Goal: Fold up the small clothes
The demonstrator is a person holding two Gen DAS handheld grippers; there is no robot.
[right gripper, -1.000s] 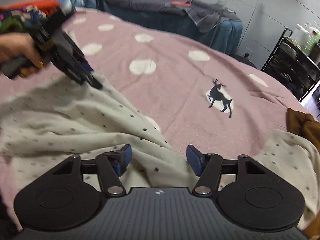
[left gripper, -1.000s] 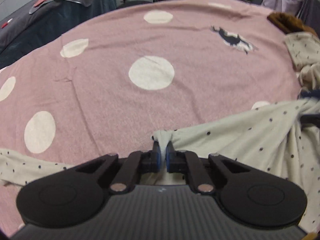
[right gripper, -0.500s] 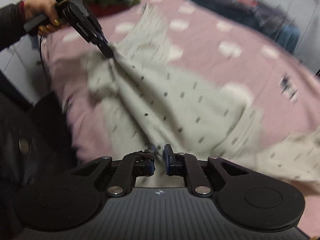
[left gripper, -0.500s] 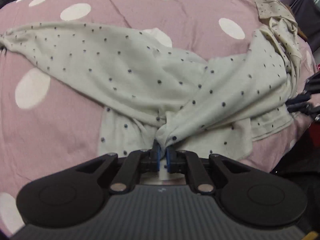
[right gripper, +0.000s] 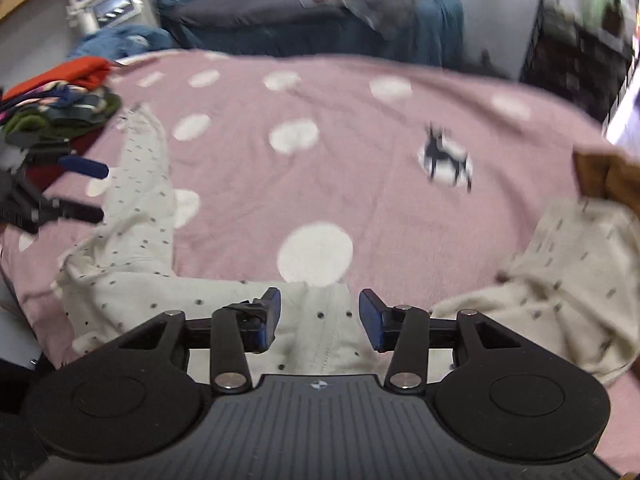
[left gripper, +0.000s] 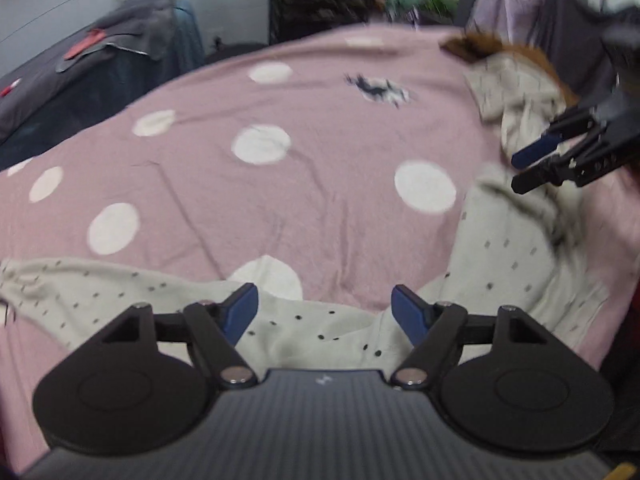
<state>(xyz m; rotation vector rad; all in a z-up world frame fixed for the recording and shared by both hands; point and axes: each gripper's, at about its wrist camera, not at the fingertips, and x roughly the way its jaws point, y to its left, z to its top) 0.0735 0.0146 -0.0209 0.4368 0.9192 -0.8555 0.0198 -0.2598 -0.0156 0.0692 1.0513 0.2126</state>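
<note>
A cream garment with small dark dots [left gripper: 508,264] lies stretched along the near edge of the pink spotted blanket [left gripper: 320,184]. My left gripper [left gripper: 325,312] hovers just above its middle. Its jaws are opening, and the cloth lies below them, not pinched. In the right wrist view the same garment [right gripper: 136,208] runs from the left side to under my right gripper [right gripper: 320,318]. That gripper's jaws are also opening, with nothing pressed between the pads. Each gripper shows in the other's view, the right gripper [left gripper: 516,173] and the left gripper [right gripper: 90,190], both spread apart.
A second cream dotted garment [right gripper: 560,280] lies bunched at the right, beside a brown garment [right gripper: 600,172]. A pile of coloured clothes [right gripper: 60,100] sits at the blanket's far left. Behind stand a dark covered bed [right gripper: 320,12] and a black shelf [right gripper: 576,52].
Both grippers were shut on the dotted garment half a second ago and have let it go. The garment now lies flat along the blanket's near edge, and both grippers have lifted off it.
</note>
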